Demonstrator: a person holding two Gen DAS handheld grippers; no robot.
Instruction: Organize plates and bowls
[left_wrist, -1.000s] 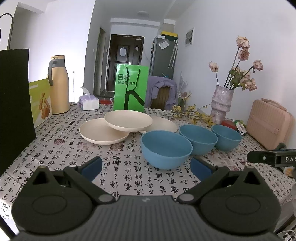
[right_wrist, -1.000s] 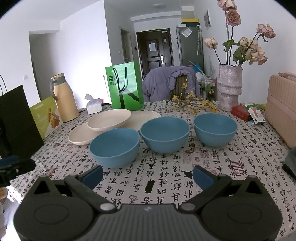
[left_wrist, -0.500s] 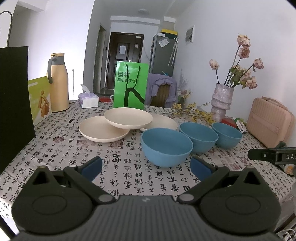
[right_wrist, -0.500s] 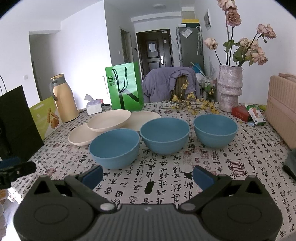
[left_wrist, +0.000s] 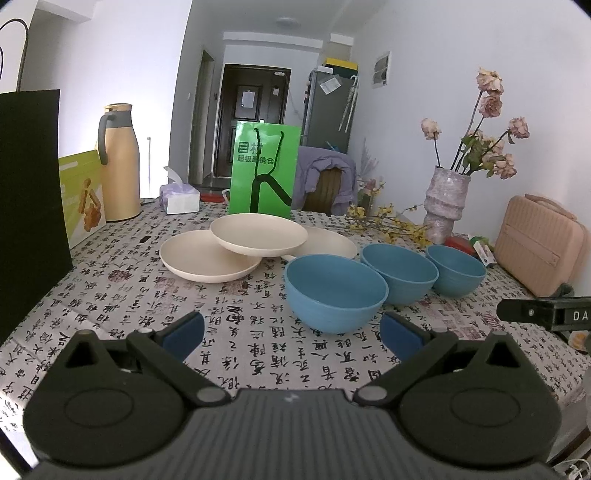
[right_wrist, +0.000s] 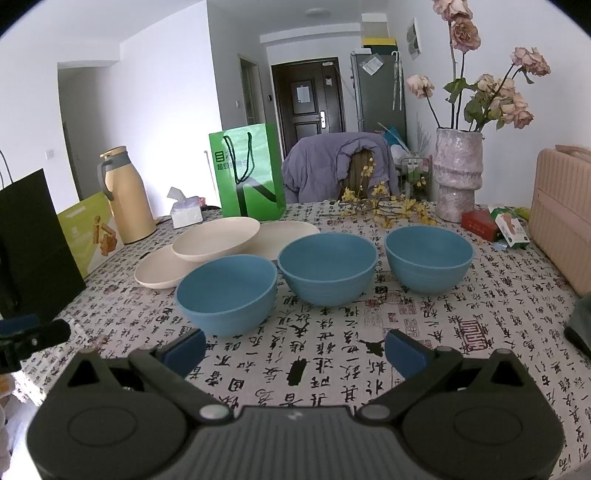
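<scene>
— What are your grippers doing?

— I hold my left gripper (left_wrist: 291, 332) low over the near edge of the table (left_wrist: 122, 295), fingers spread wide with nothing between them. My right gripper (right_wrist: 295, 345) hangs the same way: spread apart, empty, above the patterned cloth.

— Where are the bowls?

— Three blue bowls stand upright in a row across the middle of the table. From my right wrist camera, the nearest bowl (right_wrist: 227, 293) sits at the left of the row, just ahead of my left fingertip; the middle bowl (right_wrist: 327, 267) is just beside it, and the far bowl (right_wrist: 428, 256) stands a little apart at the right. From my left wrist camera the nearest bowl (left_wrist: 334, 291) is right in front of my spread fingers, and it seems to touch the middle one, though I cannot tell for certain.

— And the plates?

— Three cream plates lie behind the bowls. The left plate (left_wrist: 207, 258) and the right plate (left_wrist: 332, 243) rest flat on the cloth. The top plate (left_wrist: 258, 234) lies across both, overlapping their rims.

— Anything else on the table?

— A green paper bag (left_wrist: 264, 173) stands behind the plates, a tan thermos jug (left_wrist: 118, 162) at the far left, a tissue box (left_wrist: 179, 199) between them, a vase of dried roses (right_wrist: 458, 173) at the right, and a pink case (left_wrist: 539, 251) beyond the bowls.
</scene>
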